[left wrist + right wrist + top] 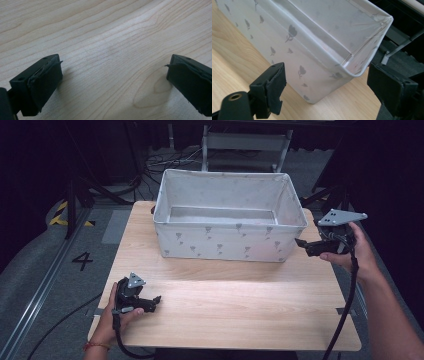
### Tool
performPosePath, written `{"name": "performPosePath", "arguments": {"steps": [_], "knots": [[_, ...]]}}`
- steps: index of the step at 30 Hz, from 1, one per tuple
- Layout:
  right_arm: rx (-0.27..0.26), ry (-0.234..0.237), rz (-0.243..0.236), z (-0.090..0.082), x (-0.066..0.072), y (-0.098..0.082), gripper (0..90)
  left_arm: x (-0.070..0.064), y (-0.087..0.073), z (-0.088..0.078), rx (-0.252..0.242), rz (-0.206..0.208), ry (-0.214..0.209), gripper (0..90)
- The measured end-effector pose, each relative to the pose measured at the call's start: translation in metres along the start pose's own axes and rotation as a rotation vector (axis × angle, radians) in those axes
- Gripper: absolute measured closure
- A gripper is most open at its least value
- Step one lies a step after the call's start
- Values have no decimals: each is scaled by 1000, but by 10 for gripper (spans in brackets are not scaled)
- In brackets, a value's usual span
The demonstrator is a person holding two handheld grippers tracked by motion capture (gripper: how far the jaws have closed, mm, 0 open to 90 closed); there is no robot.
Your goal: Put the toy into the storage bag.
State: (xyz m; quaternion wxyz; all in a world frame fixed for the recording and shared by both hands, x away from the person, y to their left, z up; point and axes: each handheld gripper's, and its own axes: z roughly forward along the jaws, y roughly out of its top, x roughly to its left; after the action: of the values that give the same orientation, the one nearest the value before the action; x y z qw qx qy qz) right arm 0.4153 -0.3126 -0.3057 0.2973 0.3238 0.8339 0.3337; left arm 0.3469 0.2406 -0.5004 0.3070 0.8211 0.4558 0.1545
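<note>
Fabric storage bin [227,237], white with small grey tulip prints, stands upright on the far half of the wooden table [240,305], its open top facing up and its inside bare as far as the high view shows; its long front wall faces the person, and its back edge reaches the table's far edge. In the right gripper view the bin's near right corner [359,72] sits between the two black jaws, with the rounded rim curling toward the camera; whether either jaw touches the cloth I cannot tell. The table is pale, with clear grain, and its near half lies bare; behind it a grey floor carries a painted number 4 [82,261], yellow-and-black tape [62,215] and loose cables [170,160].

Right gripper [299,243] hangs just beside the bin's right end, held in the right hand [357,252], its jaws spread wide and holding nothing; a black cable [350,305] trails from it toward the person. Left gripper [158,299] rests low over the table's near left part, well apart from the bin, gripped by the left hand [112,317]; its jaws stand wide apart over plain wood and have hold of nothing.
</note>
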Motion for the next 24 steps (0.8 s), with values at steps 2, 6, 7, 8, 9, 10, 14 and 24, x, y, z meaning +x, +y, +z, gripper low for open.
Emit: {"name": "performPosePath", "arguments": {"steps": [2, 6, 7, 8, 9, 10, 14, 24], "knots": [[-9, 8, -3, -1, 1, -6, 161, 0, 0, 0, 0, 0, 0, 5], [-4, 33, -3, 2, 3, -19, 162, 0, 0, 0, 0, 0, 0, 5], [-7, 28, -9, 2, 4, -23, 161, 0, 0, 0, 0, 0, -1, 5], [-12, 24, -9, 2, 5, -26, 161, 0, 0, 0, 0, -1, -1, 5], [-7, 29, -8, 3, 6, -30, 161, 0, 0, 0, 0, -1, -1, 5], [0, 33, -6, 4, 6, -33, 161, 0, 0, 0, 0, 0, -1, 5], [32, 40, -8, 10, 9, -48, 161, 0, 0, 0, 1, -1, -1, 5], [94, 45, 22, 24, 15, -84, 163, 0, 0, 0, 0, 0, -1, 5]]}}
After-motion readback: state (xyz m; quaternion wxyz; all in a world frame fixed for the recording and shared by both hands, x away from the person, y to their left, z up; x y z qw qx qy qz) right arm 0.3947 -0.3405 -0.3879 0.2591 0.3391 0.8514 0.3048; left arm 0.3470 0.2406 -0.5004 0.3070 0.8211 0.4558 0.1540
